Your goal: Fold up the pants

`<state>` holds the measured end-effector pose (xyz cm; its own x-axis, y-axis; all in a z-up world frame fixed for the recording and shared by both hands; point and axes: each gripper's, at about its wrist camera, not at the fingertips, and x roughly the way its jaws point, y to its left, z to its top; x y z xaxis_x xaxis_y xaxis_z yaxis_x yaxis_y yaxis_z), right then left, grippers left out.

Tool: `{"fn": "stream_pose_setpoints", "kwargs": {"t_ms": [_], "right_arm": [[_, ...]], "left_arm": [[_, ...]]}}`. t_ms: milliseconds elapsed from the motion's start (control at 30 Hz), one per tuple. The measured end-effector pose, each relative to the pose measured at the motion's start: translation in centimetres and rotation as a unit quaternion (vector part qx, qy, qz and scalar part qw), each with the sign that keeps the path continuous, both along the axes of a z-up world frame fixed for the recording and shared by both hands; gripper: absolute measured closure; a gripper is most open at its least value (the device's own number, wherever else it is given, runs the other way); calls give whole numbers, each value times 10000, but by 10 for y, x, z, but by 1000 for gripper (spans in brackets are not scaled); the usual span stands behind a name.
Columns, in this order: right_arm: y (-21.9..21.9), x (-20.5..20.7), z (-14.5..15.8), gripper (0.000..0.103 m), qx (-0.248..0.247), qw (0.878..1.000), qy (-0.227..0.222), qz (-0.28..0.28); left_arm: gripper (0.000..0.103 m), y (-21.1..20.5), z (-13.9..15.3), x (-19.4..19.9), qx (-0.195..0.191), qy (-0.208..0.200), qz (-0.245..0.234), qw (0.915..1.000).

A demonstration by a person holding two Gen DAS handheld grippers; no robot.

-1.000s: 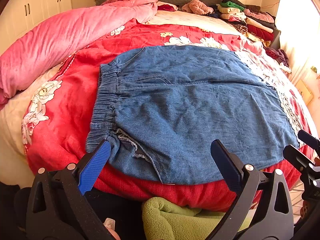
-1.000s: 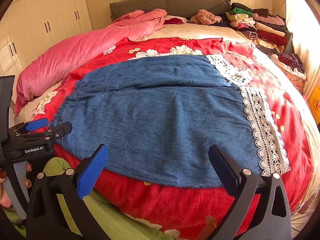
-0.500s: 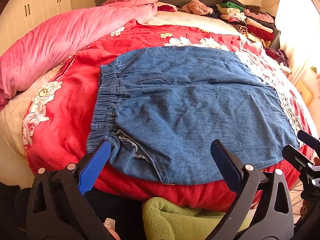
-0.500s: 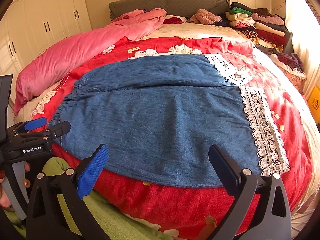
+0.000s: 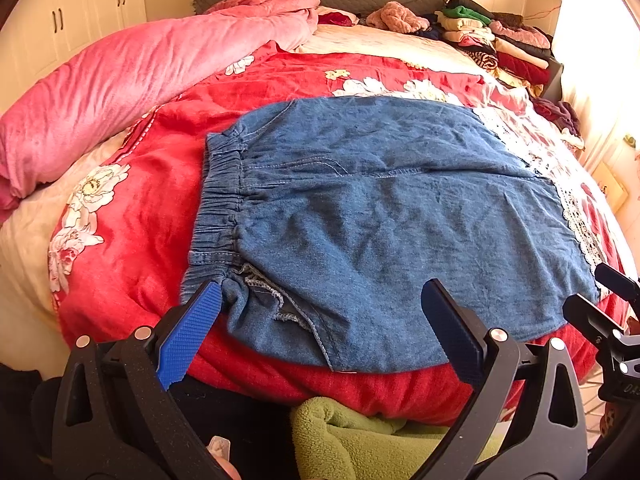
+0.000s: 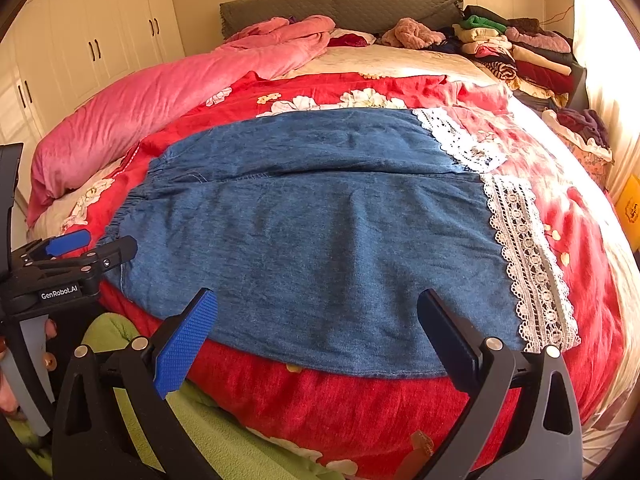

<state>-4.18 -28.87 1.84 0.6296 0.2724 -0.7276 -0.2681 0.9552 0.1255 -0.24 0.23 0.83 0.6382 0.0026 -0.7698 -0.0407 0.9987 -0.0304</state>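
Blue denim pants (image 5: 380, 220) lie flat on the red floral bedspread (image 5: 132, 200), elastic waistband (image 5: 218, 208) at the left, white lace cuffs (image 6: 524, 248) at the right. They also show in the right wrist view (image 6: 320, 232). My left gripper (image 5: 320, 328) is open and empty, hovering at the near edge by the waistband corner. My right gripper (image 6: 316, 328) is open and empty at the near edge of the leg, left of the lace. Each gripper shows in the other's view: the right one (image 5: 608, 308), the left one (image 6: 80, 248).
A pink duvet (image 5: 140, 72) is rolled along the bed's left. Stacks of folded clothes (image 5: 496, 44) sit at the far right by the grey headboard (image 6: 340, 0). Green cloth (image 5: 360, 440) lies below the bed's near edge. White wardrobes (image 6: 80, 48) stand left.
Almost nothing: both grippers stay open at the pants' near edge, with only a slight drift of the views.
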Motion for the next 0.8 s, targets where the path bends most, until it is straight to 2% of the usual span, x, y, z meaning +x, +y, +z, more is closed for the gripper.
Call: {"fn": "stream_pose_setpoints", "kwargs": {"t_ms": [400,800], "right_arm": [[3,9,-1,4,-3,10000,-7,87],[26,69,15,4,60,9987,-144,475]], "left_arm": [[9,9,-1,5,-19,7,62,10000],[9,61,0,41,-107,97,547,9984]]}}
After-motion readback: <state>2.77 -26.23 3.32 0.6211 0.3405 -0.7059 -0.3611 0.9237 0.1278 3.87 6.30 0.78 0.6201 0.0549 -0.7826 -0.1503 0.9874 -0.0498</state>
